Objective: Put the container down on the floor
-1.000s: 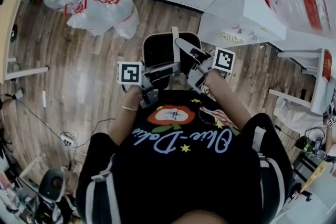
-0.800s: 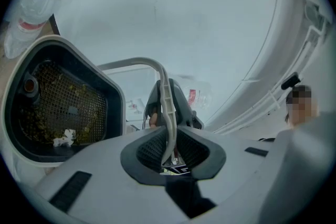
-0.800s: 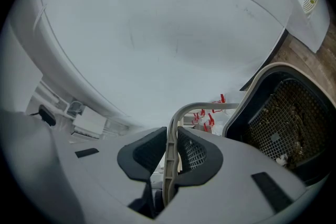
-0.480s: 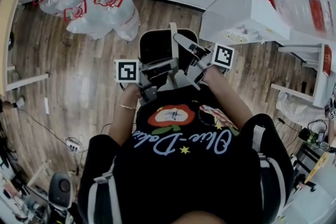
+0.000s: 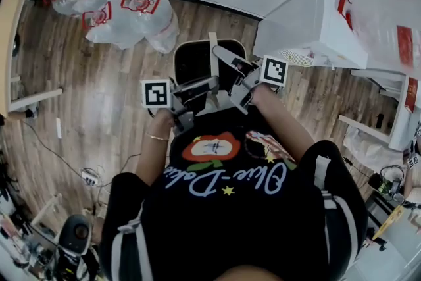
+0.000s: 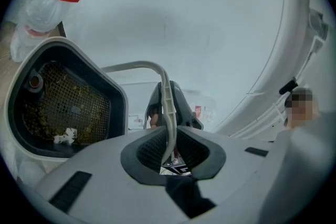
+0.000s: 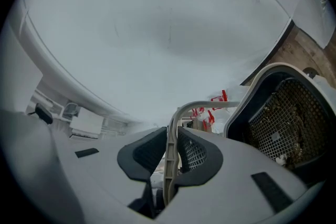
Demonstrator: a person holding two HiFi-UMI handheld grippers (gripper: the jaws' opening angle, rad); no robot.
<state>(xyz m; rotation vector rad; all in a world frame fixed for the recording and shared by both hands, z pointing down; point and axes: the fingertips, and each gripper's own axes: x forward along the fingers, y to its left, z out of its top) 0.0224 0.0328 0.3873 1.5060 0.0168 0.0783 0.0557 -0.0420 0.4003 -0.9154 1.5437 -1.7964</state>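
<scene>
The container (image 5: 195,61) is a black bin with a pale rim, hanging above the wooden floor in front of the person. Its thin white bail handle (image 5: 212,54) arches over it. My left gripper (image 5: 205,86) comes in from the left and is shut on that handle (image 6: 167,107). From the right, my right gripper (image 5: 227,60) is shut on the same handle (image 7: 170,160). In the left gripper view the container (image 6: 63,107) shows a mesh insert with crumbs and a scrap of paper. The right gripper view shows the same mesh in the container (image 7: 283,123).
Clear plastic bags with red handles (image 5: 122,13) lie on the floor at the back left. A white cabinet (image 5: 316,23) stands at the right, and a wooden table edge (image 5: 13,29) at the far left. Cables and a power strip (image 5: 89,176) lie on the floor at the left.
Both grippers and the container have drifted slightly left and farther away in the head view. The grips on the handle look the same.
</scene>
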